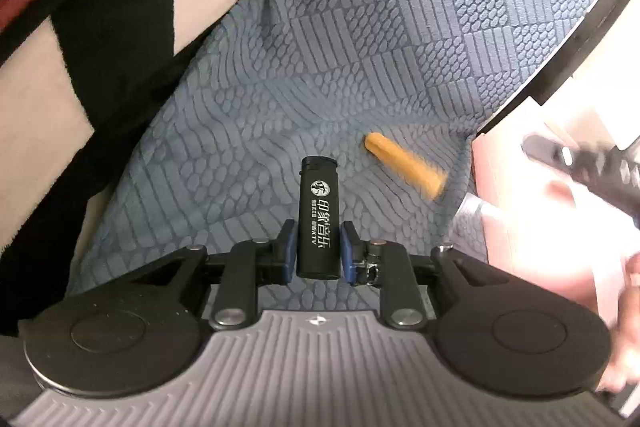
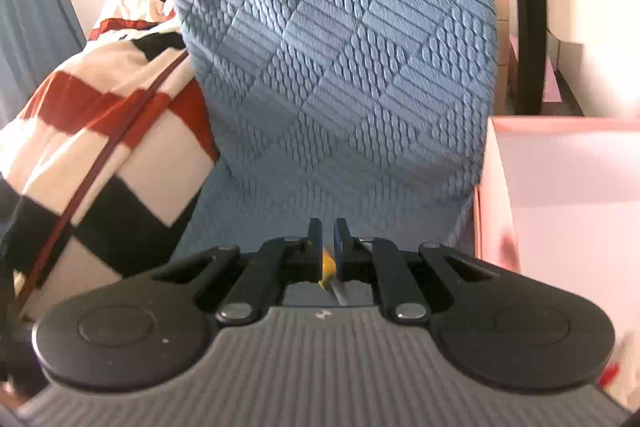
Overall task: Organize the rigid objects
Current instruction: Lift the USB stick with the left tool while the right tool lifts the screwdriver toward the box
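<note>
You see a black lighter [image 1: 318,215] with white print, an orange stick [image 1: 404,165], a blue-grey bedcover [image 1: 360,27] (checker-embossed), and a red-black-cream checked blanket [image 2: 104,131].

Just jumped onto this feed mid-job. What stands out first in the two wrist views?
The black lighter with white printing stands out at once, clamped between the left gripper fingers over the blue quilted cover. Just beyond it to the right an orange stick-like object shows, motion-blurred. In the right wrist view, the right gripper is nearly closed on something small and yellow, with a pink box at the right.
</note>
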A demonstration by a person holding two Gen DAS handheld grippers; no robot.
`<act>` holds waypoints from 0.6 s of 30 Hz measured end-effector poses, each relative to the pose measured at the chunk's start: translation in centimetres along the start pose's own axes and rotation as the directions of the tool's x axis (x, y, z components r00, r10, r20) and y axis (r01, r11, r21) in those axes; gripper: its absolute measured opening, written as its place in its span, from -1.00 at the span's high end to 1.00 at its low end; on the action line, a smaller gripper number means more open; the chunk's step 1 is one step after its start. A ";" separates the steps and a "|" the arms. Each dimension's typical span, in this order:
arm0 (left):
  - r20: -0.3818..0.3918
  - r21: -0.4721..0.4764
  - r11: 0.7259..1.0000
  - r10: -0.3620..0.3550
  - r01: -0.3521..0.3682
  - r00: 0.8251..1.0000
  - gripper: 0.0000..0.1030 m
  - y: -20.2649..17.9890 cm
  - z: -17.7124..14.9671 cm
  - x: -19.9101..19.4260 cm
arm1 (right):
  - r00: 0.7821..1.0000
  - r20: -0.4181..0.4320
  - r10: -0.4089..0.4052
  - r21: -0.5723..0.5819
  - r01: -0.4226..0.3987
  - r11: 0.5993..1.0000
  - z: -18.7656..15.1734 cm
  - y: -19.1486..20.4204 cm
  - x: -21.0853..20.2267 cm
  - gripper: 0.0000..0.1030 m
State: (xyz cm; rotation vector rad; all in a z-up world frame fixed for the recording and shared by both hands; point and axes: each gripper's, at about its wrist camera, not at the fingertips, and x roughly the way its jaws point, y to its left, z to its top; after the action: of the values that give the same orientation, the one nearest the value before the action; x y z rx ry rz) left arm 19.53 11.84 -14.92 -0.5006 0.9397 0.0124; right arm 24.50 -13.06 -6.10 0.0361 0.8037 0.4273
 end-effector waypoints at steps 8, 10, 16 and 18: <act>-0.023 0.011 1.000 0.011 -0.010 1.000 0.48 -0.4 -0.2 0.6 | 0.993 -0.108 -0.037 -0.034 0.033 0.999 -3.8 1.0 0.4 0.80; -0.019 0.002 1.000 0.003 -0.003 1.000 0.48 -0.4 -0.1 0.5 | 0.991 -0.118 -0.069 -0.053 0.063 0.997 -3.9 1.3 1.6 0.75; -0.003 -0.025 1.000 0.000 0.000 1.000 0.48 0.0 0.3 0.2 | 0.975 -0.195 -0.108 -0.120 0.086 0.989 -4.5 2.0 6.7 0.35; 0.003 -0.041 0.999 -0.012 0.012 1.000 0.48 0.2 0.5 0.1 | 0.967 -0.211 -0.143 -0.155 0.112 0.982 -5.0 2.2 8.3 0.35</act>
State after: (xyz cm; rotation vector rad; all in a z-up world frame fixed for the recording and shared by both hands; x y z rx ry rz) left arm 19.88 12.18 -14.83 -0.5439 0.9354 0.0217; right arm 25.32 -8.54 -14.88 -0.1986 0.9875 0.3690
